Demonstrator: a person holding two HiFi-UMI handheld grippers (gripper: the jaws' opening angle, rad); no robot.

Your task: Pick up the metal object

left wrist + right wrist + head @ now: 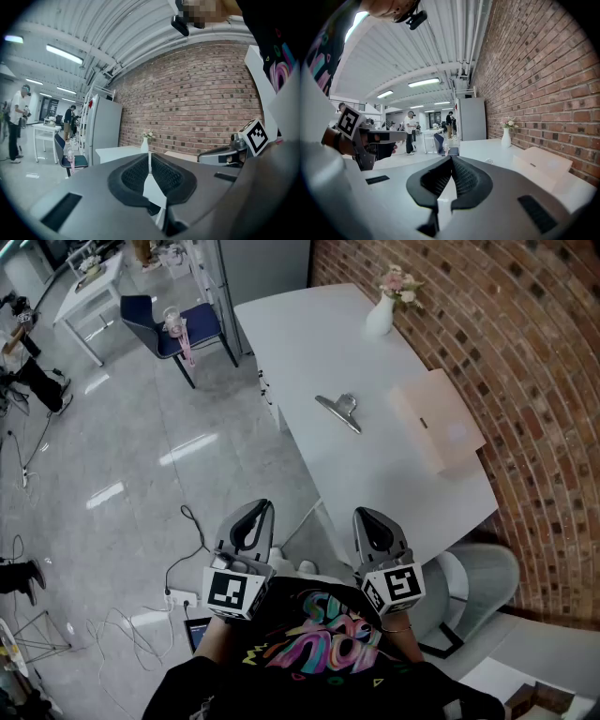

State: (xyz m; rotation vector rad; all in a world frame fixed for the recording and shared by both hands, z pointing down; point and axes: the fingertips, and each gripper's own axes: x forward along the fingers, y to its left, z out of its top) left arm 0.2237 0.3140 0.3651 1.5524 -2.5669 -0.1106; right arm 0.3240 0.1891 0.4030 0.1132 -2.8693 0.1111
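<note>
The metal object (339,412), a shiny binder-type clip, lies on the white table (375,484) near its middle. My left gripper (260,507) is shut and empty, held off the table's near-left edge over the floor. My right gripper (362,515) is also shut and empty, above the table's near end, well short of the clip. In the left gripper view the pads (161,176) meet with nothing between them. In the right gripper view the pads (461,178) are closed too, and the clip (489,161) shows small beyond them.
A white vase with flowers (380,313) stands at the table's far end, and a pale box (436,420) lies along the brick wall side. A blue chair (173,329) stands on the floor to the left, a grey chair (483,582) at the near right. Cables (178,568) trail below the left gripper.
</note>
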